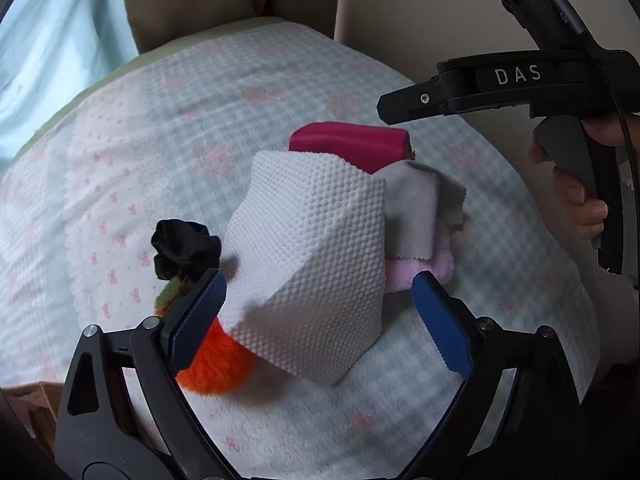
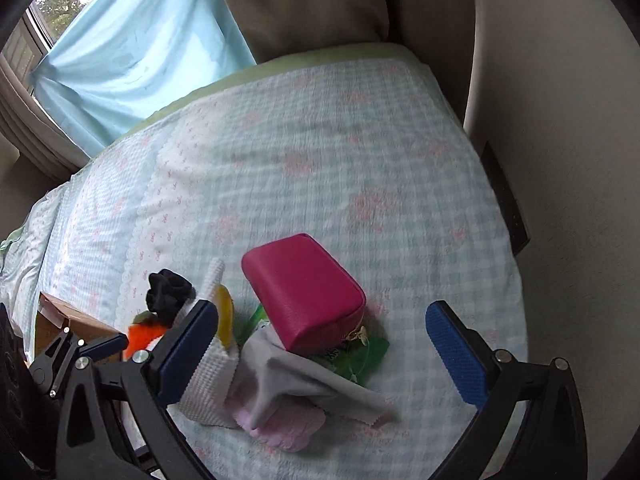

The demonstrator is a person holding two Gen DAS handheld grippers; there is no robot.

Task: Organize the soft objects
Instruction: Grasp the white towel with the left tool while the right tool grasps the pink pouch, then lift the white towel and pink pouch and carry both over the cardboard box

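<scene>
Right now the white dimpled cloth (image 1: 308, 264) is sitting between the left gripper (image 1: 320, 308)'s wide-open jaws, standing up in a fold over the pile on the checked bedspread (image 1: 160, 120). For a clean pick, I would close on the fold's lower edge only, keeping the pads off the orange pom-pom (image 1: 212, 368) at 7 o'clock and the black scrunchie (image 1: 184, 248) at 9. At 1 o'clock the magenta pouch (image 1: 348, 144) is lying beside a grey cloth (image 1: 412, 208) draping over a pink towel (image 1: 416, 270). The right gripper (image 2: 332, 356) is hovering over the pile, jaws spread, gripping nothing.
</scene>
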